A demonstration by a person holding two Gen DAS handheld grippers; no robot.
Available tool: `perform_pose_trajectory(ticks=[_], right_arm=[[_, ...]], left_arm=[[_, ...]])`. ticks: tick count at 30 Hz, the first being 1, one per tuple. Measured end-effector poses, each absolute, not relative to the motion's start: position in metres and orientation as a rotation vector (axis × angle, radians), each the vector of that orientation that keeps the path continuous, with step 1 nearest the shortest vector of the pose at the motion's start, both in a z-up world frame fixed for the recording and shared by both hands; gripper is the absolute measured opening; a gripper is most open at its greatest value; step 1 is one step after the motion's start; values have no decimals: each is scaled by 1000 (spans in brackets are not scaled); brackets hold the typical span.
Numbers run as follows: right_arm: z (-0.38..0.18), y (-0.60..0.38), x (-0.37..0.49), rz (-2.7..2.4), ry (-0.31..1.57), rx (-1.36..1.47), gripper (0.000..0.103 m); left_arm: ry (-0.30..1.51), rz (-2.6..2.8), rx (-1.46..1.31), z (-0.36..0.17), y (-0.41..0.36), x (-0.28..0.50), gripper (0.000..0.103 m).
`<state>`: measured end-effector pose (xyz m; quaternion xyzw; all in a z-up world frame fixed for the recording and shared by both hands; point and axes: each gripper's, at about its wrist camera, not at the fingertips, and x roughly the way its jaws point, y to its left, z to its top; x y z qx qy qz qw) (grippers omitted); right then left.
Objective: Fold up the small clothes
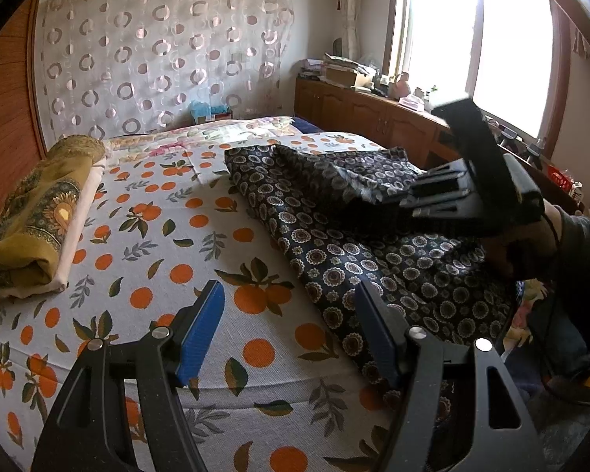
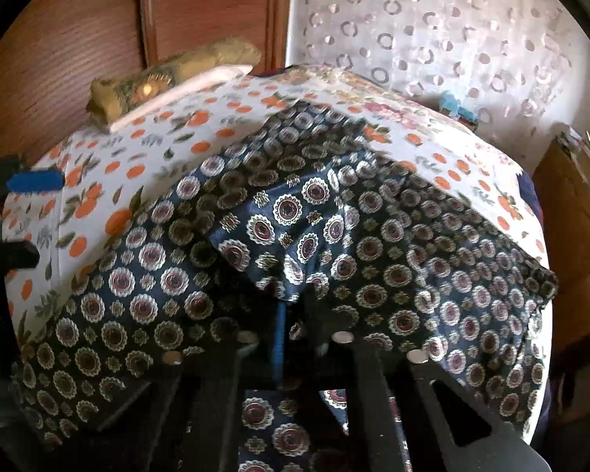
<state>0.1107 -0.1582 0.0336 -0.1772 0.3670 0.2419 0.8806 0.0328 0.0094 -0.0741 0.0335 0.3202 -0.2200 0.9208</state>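
Bed (image 1: 145, 236), right tool (image 2: 291, 314) angled down, pinching garment (image 2: 279, 216)

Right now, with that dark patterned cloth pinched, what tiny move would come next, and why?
Probably lift the right gripper and carry the pinched edge of the dark garment across itself: its jaws are shut on the fabric, which still lies spread on the bed.

Both wrist views look down across the bed (image 1: 145, 236), sharing the dark patterned garment (image 2: 373, 236).
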Motion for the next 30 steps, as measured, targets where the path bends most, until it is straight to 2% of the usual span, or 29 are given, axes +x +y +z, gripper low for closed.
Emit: perform_pose_trajectory(ticks=[7,13,25,28,30], right_arm=[[68,-207,119,352,646,-185,5],[70,-244,140,289,682,-87,5],[68,-269,172,214,709,-73,5],[68,-274,173,224,740,-52,21],[65,-272,173,228,753,-66,37]], left_arm=[[663,-451,65,-74,11,32,69],[663,-451,65,-75,11,32,69],[667,-453,69,-76,9,32,69],[670,-453,69,-76,8,32,69],[671,-454,69,-76,7,32,69]])
